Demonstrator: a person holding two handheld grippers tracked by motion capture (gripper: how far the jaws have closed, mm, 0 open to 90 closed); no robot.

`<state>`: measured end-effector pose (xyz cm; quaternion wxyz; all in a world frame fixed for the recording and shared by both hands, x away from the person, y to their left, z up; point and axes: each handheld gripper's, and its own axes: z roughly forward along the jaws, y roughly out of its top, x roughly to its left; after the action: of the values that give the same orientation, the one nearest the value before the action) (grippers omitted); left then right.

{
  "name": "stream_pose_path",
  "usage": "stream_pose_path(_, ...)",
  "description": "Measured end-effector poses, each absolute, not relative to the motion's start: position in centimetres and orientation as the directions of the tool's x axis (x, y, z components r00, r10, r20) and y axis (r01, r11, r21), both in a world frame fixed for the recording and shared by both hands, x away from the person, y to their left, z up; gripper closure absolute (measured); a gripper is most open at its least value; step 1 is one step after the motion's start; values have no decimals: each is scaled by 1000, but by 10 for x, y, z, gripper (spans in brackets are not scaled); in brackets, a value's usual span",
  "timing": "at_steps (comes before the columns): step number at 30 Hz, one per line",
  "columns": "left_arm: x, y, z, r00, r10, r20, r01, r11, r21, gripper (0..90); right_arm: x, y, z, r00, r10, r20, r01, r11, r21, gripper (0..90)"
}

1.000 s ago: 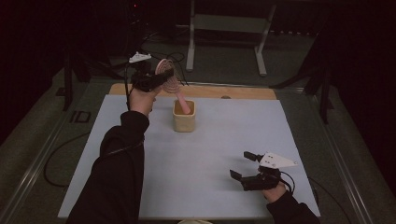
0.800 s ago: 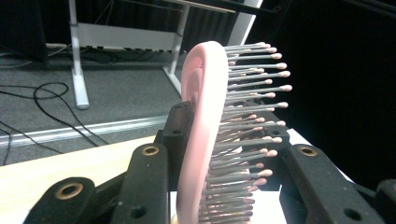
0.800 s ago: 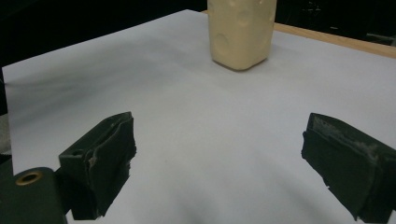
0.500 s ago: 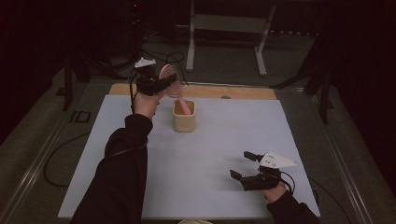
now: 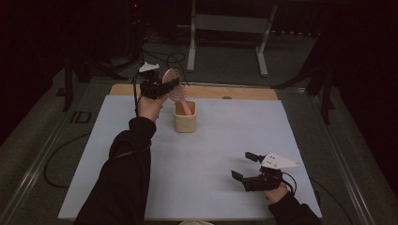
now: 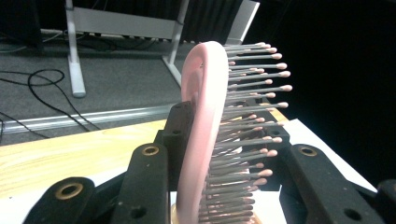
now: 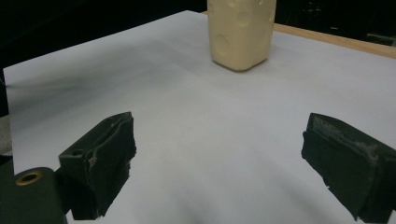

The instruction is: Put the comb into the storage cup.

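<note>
Two grippers in play. My left gripper [image 5: 165,86] pinches a pink hairbrush [image 5: 174,87] by its head, jaws clamped on both sides, bristles toward one jaw in the left gripper view [image 6: 212,140]. Brush handle points down into a cream holder cup [image 5: 185,123], which stands on the white mat [image 5: 211,154] near the worktop's far wooden edge [image 5: 244,93]. My right gripper [image 5: 247,167] sits low over the mat's near right part, jaws spread wide, nothing between them; well apart from the cup. In the right gripper view the cup [image 7: 240,32] stands upright ahead.
</note>
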<state>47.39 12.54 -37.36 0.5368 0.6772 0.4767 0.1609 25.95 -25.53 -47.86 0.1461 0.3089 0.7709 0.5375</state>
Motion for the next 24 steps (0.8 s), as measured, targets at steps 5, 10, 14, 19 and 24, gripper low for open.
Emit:
stream_pose_path(5, 474, 126, -378, 492, 817, -301, 478, 36, 878, 655, 259, -255, -479, -765, 634, 113, 324, 227, 919, 94)
stream_pose_path(10, 475, 126, -385, 492, 815, -307, 485, 36, 874, 655, 260, -255, -479, -765, 634, 111, 323, 229, 919, 94)
stream_pose_path(14, 475, 125, -390, 487, 814, -316, 492, 43, 870, 655, 260, -255, -479, -765, 634, 114, 325, 226, 918, 94)
stream_pose_path(19, 476, 126, -395, 486, 811, -325, 496, 50, 867, 655, 260, -255, -479, -764, 635, 112, 323, 228, 918, 94)
stream_pose_path(24, 478, 128, -398, 482, 807, -340, 503, 62, 862, 654, 260, -256, -479, -764, 635, 112, 323, 226, 919, 94)
